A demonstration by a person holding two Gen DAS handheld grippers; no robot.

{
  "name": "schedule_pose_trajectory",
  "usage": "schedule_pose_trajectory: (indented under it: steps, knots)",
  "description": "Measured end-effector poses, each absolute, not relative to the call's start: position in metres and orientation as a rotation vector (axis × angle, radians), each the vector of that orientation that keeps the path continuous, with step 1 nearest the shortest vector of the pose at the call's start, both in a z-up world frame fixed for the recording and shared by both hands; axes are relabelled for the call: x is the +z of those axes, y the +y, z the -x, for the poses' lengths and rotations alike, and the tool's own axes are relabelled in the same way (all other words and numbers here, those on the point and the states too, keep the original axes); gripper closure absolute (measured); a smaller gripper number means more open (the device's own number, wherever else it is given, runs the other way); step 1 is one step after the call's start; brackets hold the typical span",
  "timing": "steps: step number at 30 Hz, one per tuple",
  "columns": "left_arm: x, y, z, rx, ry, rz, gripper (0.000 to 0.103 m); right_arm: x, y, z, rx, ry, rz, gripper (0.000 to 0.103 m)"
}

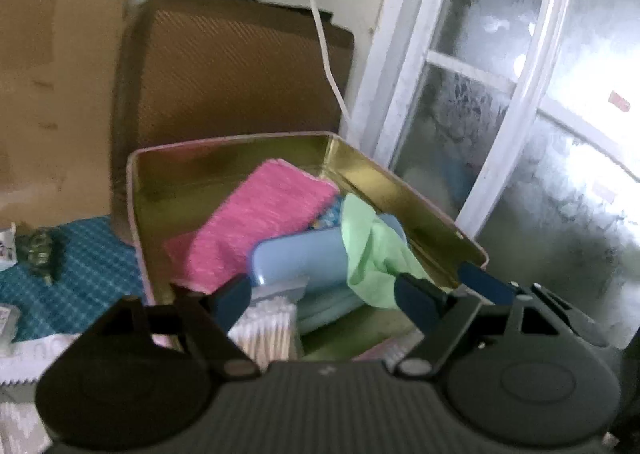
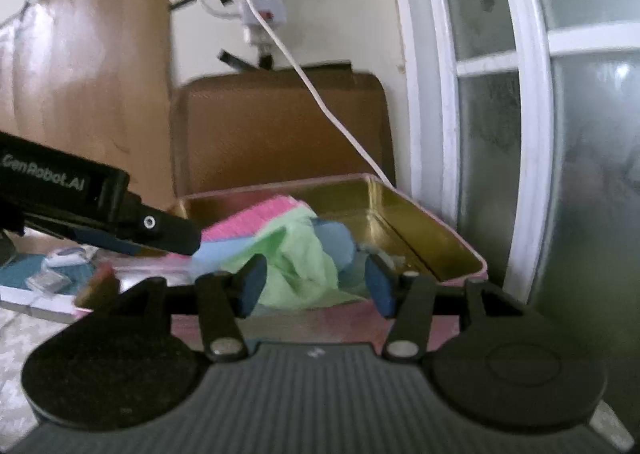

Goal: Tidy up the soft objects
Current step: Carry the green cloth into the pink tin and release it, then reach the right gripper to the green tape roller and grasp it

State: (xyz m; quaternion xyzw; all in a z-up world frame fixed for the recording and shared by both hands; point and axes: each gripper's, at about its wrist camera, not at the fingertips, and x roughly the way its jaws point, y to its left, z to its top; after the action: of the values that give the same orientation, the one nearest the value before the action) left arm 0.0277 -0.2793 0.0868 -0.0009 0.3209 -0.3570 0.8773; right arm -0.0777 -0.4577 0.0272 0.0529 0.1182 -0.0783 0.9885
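Hovering at lower frame edge, both grippers' fingers spread wide, gripping nothing; green cloth (image 2: pixel 298 266) lying crumpled between right gripper (image 2: pixel 316 284) fingers, inside gold tin (image 2: pixel 436 225); left gripper (image 1: pixel 320 294) farther left.

An open tin (image 1: pixel 400 181) sits in front of a padded chair back (image 1: pixel 224 65), window frame (image 1: pixel 404 65) to its right. Inside the tin, a folded towel (image 1: pixel 260 221) lies toward the back-left, a crumpled cloth (image 1: pixel 368 250) to its right, draped over a small case (image 1: pixel 296 258). A cable (image 1: pixel 320 33) hangs behind.
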Motion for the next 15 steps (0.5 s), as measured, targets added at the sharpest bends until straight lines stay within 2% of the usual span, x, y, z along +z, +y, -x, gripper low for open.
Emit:
schedule_pose_trajectory:
  steps: [7, 11, 15]
  knots:
    - [0.094, -0.191, -0.005, -0.692, 0.609, 0.069, 0.022, 0.044, -0.428, 0.104, -0.101, 0.150, -0.085, 0.045]
    - [0.079, -0.119, 0.002, -0.580, 0.613, 0.105, 0.020, 0.045, -0.403, 0.110, -0.011, 0.159, -0.104, 0.052]
    - [0.055, -0.052, 0.005, -0.387, 0.631, 0.080, 0.020, 0.047, -0.364, 0.110, 0.127, 0.173, -0.107, 0.052]
